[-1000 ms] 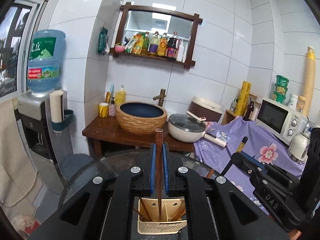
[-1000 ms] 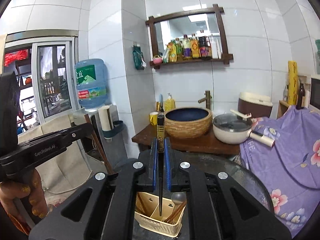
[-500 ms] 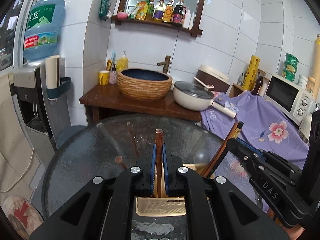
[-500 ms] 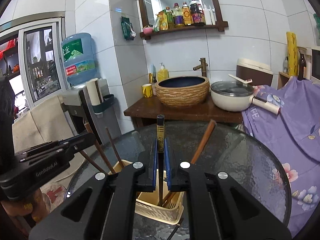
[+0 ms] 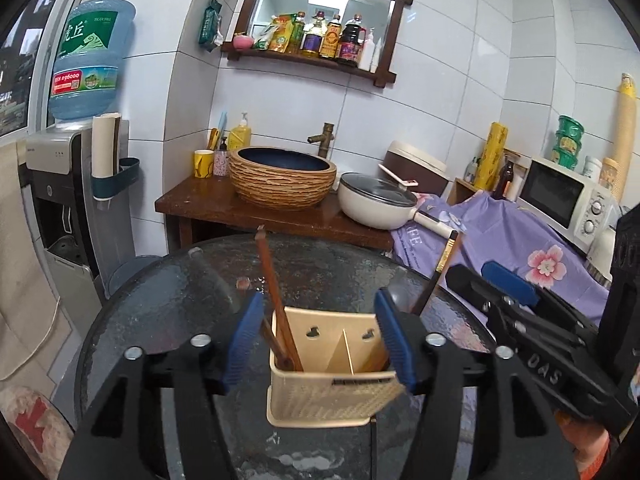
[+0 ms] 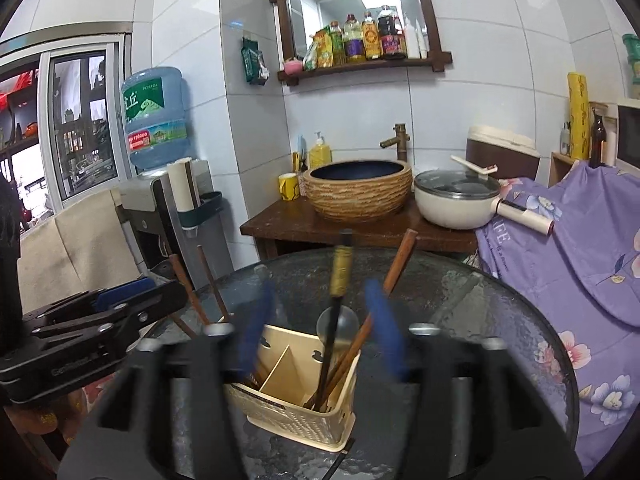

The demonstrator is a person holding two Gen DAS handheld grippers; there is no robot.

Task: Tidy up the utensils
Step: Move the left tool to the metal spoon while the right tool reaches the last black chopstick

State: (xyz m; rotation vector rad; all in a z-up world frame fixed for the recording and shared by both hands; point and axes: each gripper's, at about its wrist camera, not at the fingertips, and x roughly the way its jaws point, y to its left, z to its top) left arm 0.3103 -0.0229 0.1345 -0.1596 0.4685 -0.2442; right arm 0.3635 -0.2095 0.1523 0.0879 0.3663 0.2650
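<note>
Left wrist view: left gripper (image 5: pixel 320 336) jaws opening, nothing pinched; brown wooden chopstick (image 5: pixel 276 296) leans in left compartment of cream plastic utensil caddy (image 5: pixel 320 400), likely just dropped in. Dark round glass counter (image 5: pixel 160 312); white tiled wall.

Right wrist view: right gripper (image 6: pixel 320 332) jaws opening, blurred; black gold-banded chopstick (image 6: pixel 334 312) stands free in right compartment. Woven basin (image 6: pixel 358 190) behind.

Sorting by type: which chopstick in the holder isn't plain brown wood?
The black chopstick with a gold band near its top, in the holder's right compartment; the rest are plain brown.
</note>
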